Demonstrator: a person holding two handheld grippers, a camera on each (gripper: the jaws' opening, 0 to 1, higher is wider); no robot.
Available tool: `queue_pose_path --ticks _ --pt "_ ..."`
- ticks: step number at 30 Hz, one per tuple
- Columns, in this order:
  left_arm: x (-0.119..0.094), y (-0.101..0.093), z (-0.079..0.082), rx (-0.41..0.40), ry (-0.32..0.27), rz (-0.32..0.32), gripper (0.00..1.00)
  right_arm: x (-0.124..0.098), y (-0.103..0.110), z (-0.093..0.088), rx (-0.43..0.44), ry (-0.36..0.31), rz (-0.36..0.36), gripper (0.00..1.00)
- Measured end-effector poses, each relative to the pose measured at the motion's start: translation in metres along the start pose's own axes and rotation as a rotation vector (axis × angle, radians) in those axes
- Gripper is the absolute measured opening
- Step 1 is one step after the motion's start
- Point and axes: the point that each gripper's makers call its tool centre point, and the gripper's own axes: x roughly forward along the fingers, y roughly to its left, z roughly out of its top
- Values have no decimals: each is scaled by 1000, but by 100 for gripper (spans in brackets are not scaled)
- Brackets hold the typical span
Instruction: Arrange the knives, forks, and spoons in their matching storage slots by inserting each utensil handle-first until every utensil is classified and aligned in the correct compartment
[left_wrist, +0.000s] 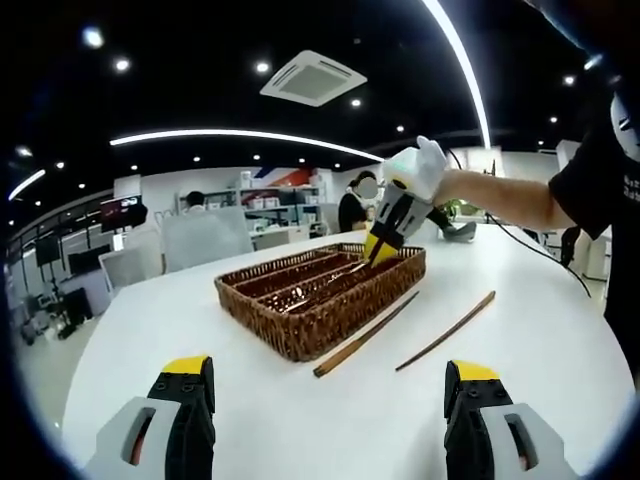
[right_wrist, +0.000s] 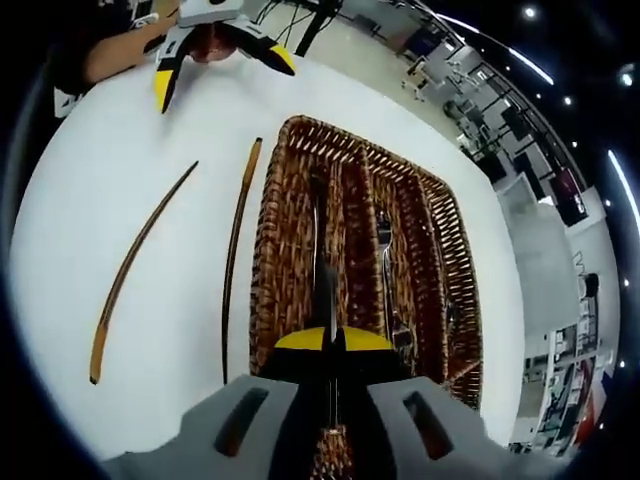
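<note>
Knife (right_wrist: 323, 262) clamped in right gripper (right_wrist: 328, 345), over wicker tray (right_wrist: 272, 262)

White table (left_wrist: 560, 330): wicker tray (left_wrist: 300, 335), two chopsticks (left_wrist: 446, 331) beside it.

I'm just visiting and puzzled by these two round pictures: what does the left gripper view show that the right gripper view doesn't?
Left gripper view alone: the basket's outer side wall, and the right gripper seen from outside, reaching into the basket.

Right gripper view alone: a look straight down into the compartments, a fork in one, and a knife pinched between that gripper's closed jaws.

Both: the wicker basket, two chopsticks beside it, the white table.
</note>
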Motion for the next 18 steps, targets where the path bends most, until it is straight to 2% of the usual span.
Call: queue_pose_path --ticks 8,12,18 --pt "0 -1 0 2 1 0 100 4 4 2 56 -23 61 1" --pt "0 -1 0 0 0 -2 100 5 5 7 103 -72 97 1" --pt "-1 0 2 -4 -7 1 100 9 8 6 91 -69 112 1"
